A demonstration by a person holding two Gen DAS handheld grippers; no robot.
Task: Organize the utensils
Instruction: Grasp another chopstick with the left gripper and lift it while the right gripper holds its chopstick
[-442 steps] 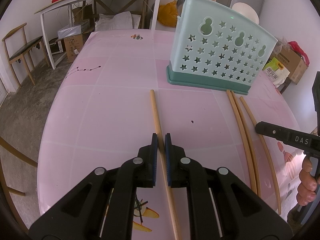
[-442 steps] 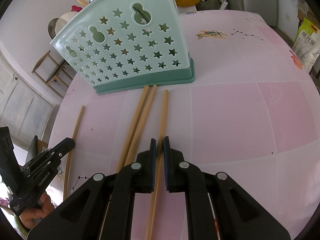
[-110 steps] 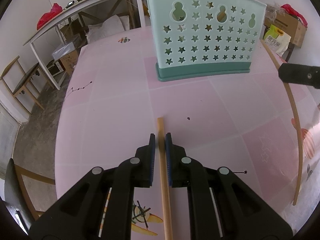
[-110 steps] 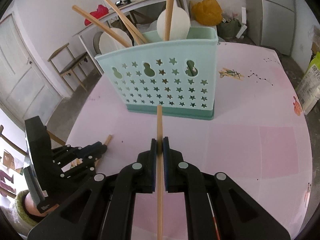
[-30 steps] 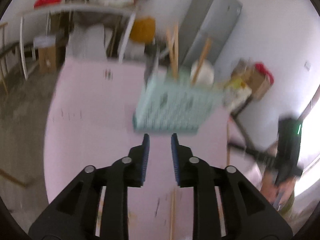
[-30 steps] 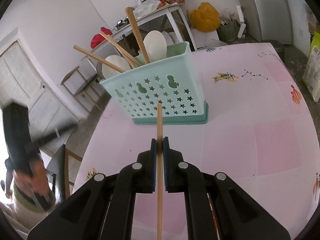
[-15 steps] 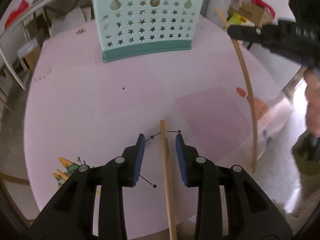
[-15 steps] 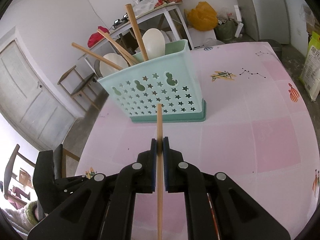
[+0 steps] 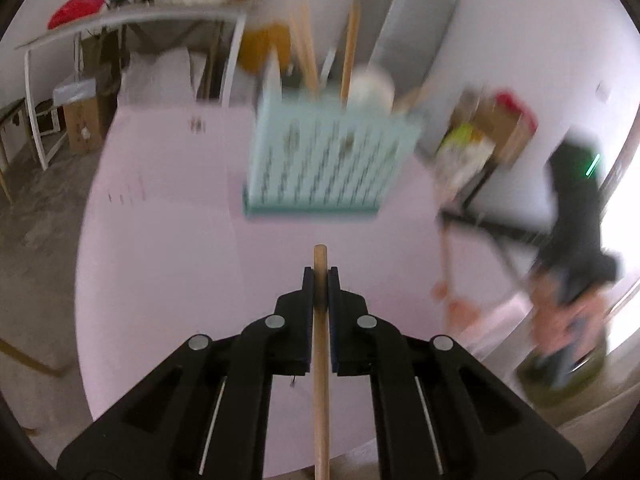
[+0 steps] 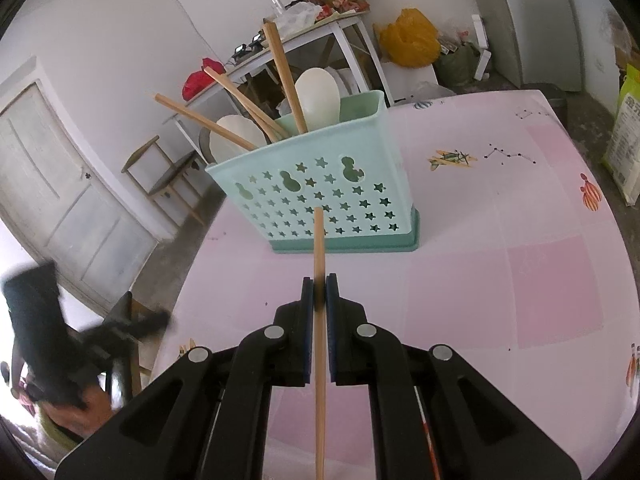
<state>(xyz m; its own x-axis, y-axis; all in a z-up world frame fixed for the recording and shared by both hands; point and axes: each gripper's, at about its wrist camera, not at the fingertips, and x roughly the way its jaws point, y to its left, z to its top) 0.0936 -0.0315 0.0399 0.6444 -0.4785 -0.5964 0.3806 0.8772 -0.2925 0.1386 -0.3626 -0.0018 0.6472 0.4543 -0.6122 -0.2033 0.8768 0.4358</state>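
While jaws clamp chopstick (image 10: 319, 264), holder (image 10: 320, 196) stands mid-table (image 10: 520, 280), apart.

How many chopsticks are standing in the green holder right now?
3, seen from the right wrist: one upright beside the spoon, two leaning left. More may be hidden inside the holder. Each gripper holds another.

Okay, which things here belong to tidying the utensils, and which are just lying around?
For the job:
- wooden chopstick in left gripper
- wooden chopstick in right gripper
- mint-green star-punched plastic utensil holder

Lying about:
- yellow plastic bag
- red bag
- wooden chair
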